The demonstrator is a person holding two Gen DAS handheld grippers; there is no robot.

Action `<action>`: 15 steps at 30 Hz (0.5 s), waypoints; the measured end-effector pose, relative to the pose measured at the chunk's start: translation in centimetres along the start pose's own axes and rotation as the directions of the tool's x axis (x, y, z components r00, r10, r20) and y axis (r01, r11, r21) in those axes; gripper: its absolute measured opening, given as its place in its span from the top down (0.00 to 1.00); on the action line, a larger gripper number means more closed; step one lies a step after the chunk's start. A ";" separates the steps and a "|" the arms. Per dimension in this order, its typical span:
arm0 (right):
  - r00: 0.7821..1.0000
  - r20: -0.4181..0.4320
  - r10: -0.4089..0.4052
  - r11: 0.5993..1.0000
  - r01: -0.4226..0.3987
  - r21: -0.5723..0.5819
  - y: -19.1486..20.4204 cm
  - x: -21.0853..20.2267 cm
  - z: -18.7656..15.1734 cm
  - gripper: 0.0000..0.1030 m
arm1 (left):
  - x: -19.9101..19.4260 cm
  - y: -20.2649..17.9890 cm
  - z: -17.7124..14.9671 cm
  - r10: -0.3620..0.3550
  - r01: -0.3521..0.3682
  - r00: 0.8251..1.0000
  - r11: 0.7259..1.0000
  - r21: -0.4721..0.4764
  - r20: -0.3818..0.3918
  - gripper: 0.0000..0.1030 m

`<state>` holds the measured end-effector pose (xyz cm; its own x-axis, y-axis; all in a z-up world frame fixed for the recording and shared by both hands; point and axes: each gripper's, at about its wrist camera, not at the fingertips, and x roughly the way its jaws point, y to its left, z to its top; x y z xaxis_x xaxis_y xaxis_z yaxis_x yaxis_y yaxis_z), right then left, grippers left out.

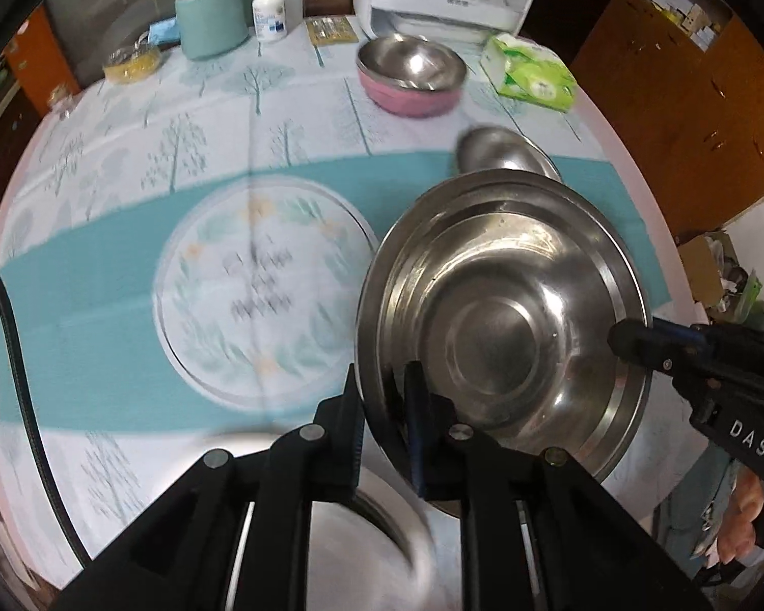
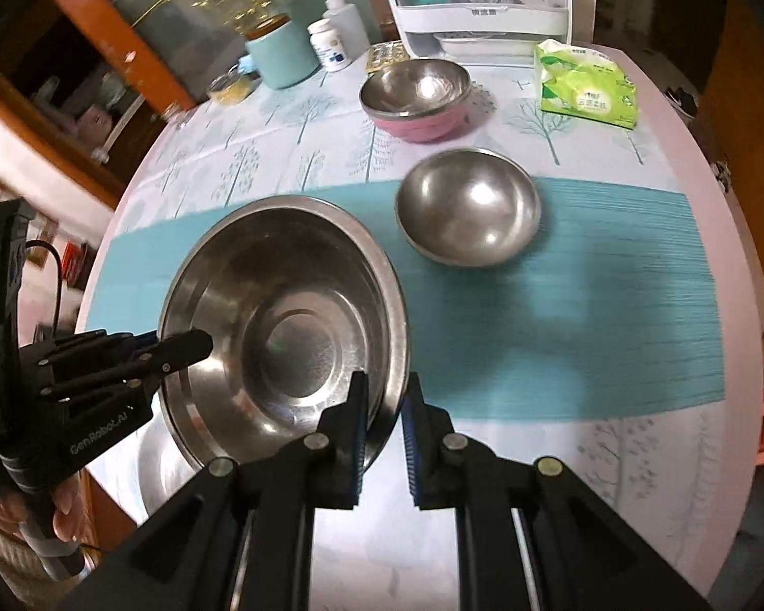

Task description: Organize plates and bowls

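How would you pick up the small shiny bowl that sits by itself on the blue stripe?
Grip the small steel bowl by its thin rim, coming down from above with one finger inside and one outside. Its sides are round and smooth, so they would probably slip. It stands upright and open, apart from the other bowls, so any side of the rim is free. The near edge looks easiest.

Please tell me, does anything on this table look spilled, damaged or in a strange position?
Nothing looks spilled or damaged. Only the large steel basin is unusual: both grippers, left and right, pinch its rim on opposite sides, and it appears tilted. The small steel bowl sits upright.
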<state>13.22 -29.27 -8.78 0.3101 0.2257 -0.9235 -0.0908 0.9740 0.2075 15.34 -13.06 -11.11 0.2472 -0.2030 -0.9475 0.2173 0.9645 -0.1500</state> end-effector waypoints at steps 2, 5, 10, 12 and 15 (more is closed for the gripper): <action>1.000 -0.021 -0.001 1.000 0.001 -0.019 -0.9 -0.5 -1.5 0.88 | 0.4 -1.1 -1.5 -0.010 0.010 1.000 1.000 -0.010 -0.016 0.87; 0.999 -0.042 -0.009 0.999 0.007 -0.040 -1.8 -0.6 -3.3 0.88 | 1.0 -2.7 -3.6 -0.014 0.013 0.999 1.000 -0.014 -0.040 0.87; 0.996 -0.090 -0.019 0.998 0.013 -0.069 -3.2 -0.1 -6.6 0.88 | 2.0 -4.5 -6.7 -0.006 0.006 0.998 1.000 -0.004 -0.069 0.87; 0.994 -0.108 -0.028 0.997 0.019 -0.078 -3.4 0.3 -7.5 0.88 | 2.9 -4.9 -7.9 -0.005 0.004 0.996 1.000 -0.011 -0.089 0.86; 0.990 -0.132 -0.042 0.995 0.030 -0.092 -3.6 1.0 -8.7 0.88 | 3.8 -5.2 -9.3 -0.008 0.005 0.994 1.000 -0.030 -0.113 0.86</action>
<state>5.67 -32.75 -13.24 0.1862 0.1799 -0.9659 -0.1679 0.9745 0.1491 6.38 -17.29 -16.51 0.1367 -0.1905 -0.9721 0.1905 0.9681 -0.1629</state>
